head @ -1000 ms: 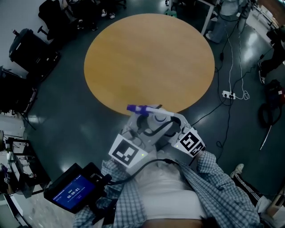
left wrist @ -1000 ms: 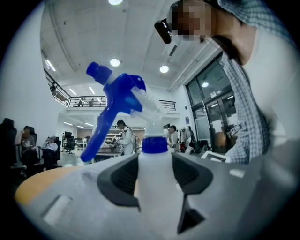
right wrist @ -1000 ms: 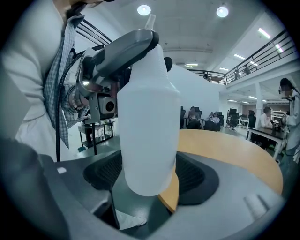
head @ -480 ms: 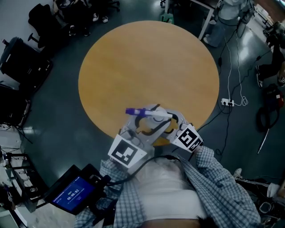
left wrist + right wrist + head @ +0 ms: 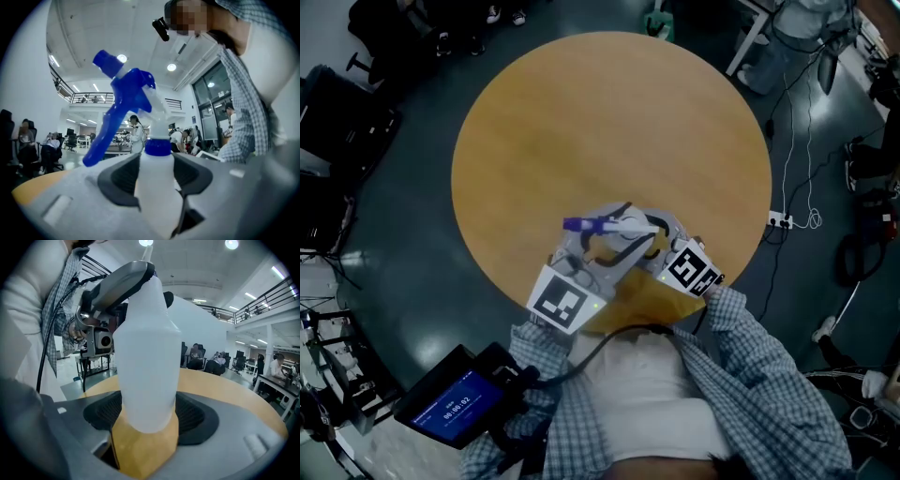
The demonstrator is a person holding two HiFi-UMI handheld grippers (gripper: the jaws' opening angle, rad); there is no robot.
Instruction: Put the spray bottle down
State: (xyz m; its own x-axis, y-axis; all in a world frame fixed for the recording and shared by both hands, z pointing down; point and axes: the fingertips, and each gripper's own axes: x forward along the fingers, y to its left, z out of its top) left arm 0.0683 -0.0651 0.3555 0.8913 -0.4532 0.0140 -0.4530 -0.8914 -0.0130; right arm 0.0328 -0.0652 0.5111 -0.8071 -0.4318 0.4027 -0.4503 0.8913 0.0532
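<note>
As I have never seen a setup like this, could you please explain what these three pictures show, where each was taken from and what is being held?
There is no robot here: a person holds a hand-operated gripper in each hand. The top-down picture comes from a camera on the person's head; the other two come from cameras riding on the grippers, looking along their fingers. The left gripper is closed on the upper part of a white spray bottle with a blue trigger head; the right gripper grips its body lower down. Together they hold it in the air above the near edge of a round wooden table, on which I see nothing lying. The black-and-white marker cubes belong to the grippers.
</note>
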